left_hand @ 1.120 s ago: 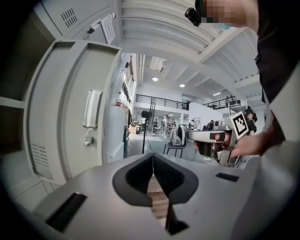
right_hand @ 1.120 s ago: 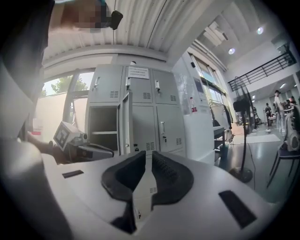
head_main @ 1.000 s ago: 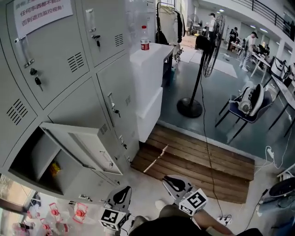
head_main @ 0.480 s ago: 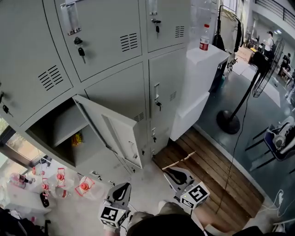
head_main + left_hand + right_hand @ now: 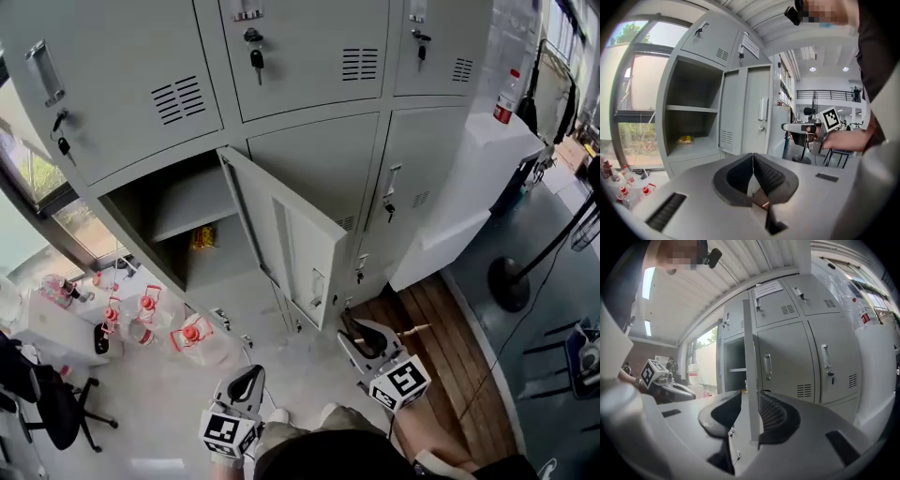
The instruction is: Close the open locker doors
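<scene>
A grey locker bank fills the head view. One lower door (image 5: 292,239) stands wide open, hinged on its left, with its free edge toward me. The open compartment (image 5: 173,211) holds a shelf and a small yellow packet (image 5: 202,237). My left gripper (image 5: 246,382) is low, away from the lockers, and its jaws are shut with nothing in them (image 5: 752,155). My right gripper (image 5: 354,330) is open just below the door's lower free corner. In the right gripper view the door edge (image 5: 749,376) lines up between the open jaws (image 5: 750,397); contact cannot be told.
Several red-capped water bottles (image 5: 150,314) lie on the floor left of the lockers, near an office chair (image 5: 47,403). To the right are a white cabinet (image 5: 469,187) with a bottle (image 5: 506,98) on top, a wooden platform (image 5: 441,328) and a fan base (image 5: 511,281).
The head view has swung left, so the open locker now sits in the middle. The right gripper has come closer to the door's lower corner. The door is still wide open.
</scene>
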`<state>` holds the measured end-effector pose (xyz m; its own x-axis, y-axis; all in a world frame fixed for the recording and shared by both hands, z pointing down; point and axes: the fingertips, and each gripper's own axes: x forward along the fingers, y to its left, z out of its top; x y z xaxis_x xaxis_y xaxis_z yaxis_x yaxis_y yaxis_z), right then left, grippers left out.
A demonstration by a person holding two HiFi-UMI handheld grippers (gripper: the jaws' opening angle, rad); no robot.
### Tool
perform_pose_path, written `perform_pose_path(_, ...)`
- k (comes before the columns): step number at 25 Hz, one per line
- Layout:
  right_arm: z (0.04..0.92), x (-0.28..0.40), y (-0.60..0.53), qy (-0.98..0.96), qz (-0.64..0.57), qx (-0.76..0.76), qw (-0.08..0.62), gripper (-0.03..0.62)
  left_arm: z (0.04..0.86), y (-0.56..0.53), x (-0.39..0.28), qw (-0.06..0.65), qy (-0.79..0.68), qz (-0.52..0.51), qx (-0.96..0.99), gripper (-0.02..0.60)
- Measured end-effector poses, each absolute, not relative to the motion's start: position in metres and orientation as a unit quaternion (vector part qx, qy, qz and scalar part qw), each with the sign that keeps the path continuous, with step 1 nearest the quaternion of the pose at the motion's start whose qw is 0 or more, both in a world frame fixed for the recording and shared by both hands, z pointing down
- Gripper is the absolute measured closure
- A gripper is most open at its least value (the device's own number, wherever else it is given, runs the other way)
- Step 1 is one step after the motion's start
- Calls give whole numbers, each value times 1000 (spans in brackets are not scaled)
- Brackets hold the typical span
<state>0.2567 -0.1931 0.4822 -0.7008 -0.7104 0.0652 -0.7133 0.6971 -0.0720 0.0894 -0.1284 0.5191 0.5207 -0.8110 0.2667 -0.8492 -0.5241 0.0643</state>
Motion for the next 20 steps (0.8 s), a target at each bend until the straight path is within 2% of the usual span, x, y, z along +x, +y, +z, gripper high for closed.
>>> perform_pose_path(5, 487, 244, -207, -932, 40, 358, 24, 470, 525, -118, 77, 100, -517, 102, 844, 572)
perform_pose_path(20, 495, 219, -230, -937, 34, 346, 43, 468, 525, -114, 41, 113, -549, 105, 822, 572)
